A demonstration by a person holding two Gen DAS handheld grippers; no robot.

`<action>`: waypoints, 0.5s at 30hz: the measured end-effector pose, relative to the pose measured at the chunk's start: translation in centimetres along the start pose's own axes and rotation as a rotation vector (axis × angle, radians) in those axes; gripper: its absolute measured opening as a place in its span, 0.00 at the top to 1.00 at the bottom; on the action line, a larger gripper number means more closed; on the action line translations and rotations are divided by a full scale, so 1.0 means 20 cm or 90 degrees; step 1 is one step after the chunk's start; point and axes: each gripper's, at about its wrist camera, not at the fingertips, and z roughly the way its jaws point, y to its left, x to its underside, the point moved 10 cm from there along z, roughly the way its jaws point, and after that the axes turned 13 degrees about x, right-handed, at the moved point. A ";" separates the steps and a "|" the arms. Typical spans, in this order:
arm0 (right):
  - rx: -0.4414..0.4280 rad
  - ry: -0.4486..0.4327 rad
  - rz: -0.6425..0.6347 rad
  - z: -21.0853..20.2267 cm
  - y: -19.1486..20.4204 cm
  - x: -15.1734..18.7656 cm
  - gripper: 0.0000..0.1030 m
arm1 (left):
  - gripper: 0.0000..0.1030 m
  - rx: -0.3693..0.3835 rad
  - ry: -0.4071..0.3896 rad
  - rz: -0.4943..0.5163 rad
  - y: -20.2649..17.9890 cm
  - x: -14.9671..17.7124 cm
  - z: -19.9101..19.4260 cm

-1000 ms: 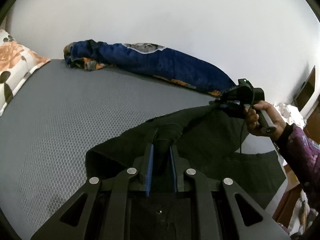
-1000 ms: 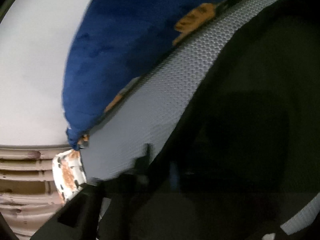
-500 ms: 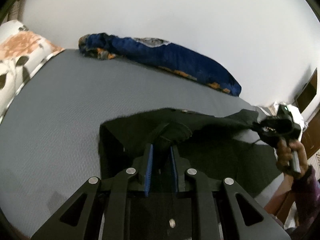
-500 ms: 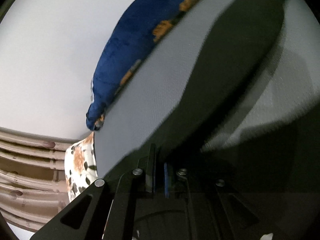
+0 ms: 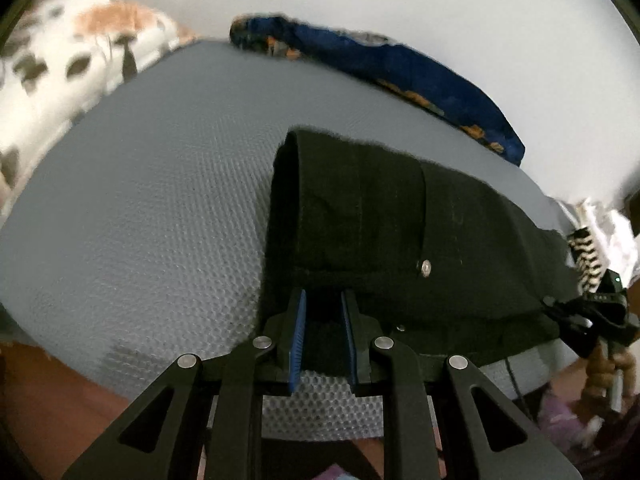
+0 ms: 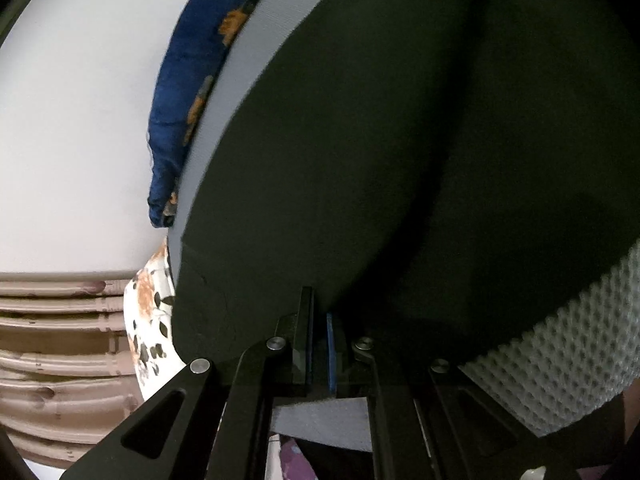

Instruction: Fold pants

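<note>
Black pants (image 5: 380, 216) lie folded over on the grey mesh mattress (image 5: 152, 208), a metal button showing near the fold's front edge. My left gripper (image 5: 323, 304) is shut on the near edge of the pants, blue pads pressing cloth. My right gripper (image 6: 319, 320) is shut on the pants' edge too; the black cloth (image 6: 420, 160) fills most of its view. In the left wrist view the right gripper (image 5: 560, 312) sits at the pants' right end, at the bed's edge.
A rolled blue blanket (image 5: 392, 68) lies along the white wall, also in the right wrist view (image 6: 188, 92). A floral pillow (image 5: 68, 72) lies at the far left. The mattress's front edge (image 5: 320, 408) is just under my left gripper. A wooden headboard (image 6: 60, 340) stands at left.
Both grippers pulled the pants' edge toward the bed's front edge and lowered it; the raised cloth now lies flat, doubled over. The right gripper dropped to the mattress.
</note>
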 end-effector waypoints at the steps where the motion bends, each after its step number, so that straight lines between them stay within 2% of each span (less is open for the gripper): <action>1: -0.002 -0.003 0.001 0.01 -0.02 0.01 0.95 | 0.83 0.002 -0.004 0.017 -0.04 -0.01 -0.01; 4: -0.050 -0.016 0.001 0.00 -0.01 -0.01 0.94 | 0.81 0.057 0.018 0.090 -0.32 -0.05 0.05; 6: -0.116 -0.019 0.014 -0.02 0.01 -0.02 0.90 | 0.78 0.126 0.054 0.137 -0.58 -0.04 0.15; 7: -0.155 -0.021 0.032 -0.03 0.01 -0.04 0.87 | 0.73 0.155 0.072 0.156 -0.69 -0.02 0.20; 8: -0.186 -0.024 0.052 -0.04 0.01 -0.07 0.83 | 0.70 0.178 0.088 0.173 -0.79 0.00 0.24; 10: -0.242 -0.037 0.100 -0.07 -0.02 -0.14 0.56 | 0.59 0.230 0.130 0.198 -1.02 0.05 0.36; 12: -0.277 -0.048 0.127 -0.10 -0.05 -0.20 0.53 | 0.57 0.276 0.156 0.212 -1.19 0.08 0.46; 15: -0.333 -0.057 0.144 -0.15 -0.05 -0.28 0.53 | 0.57 0.317 0.194 0.213 -1.33 0.11 0.58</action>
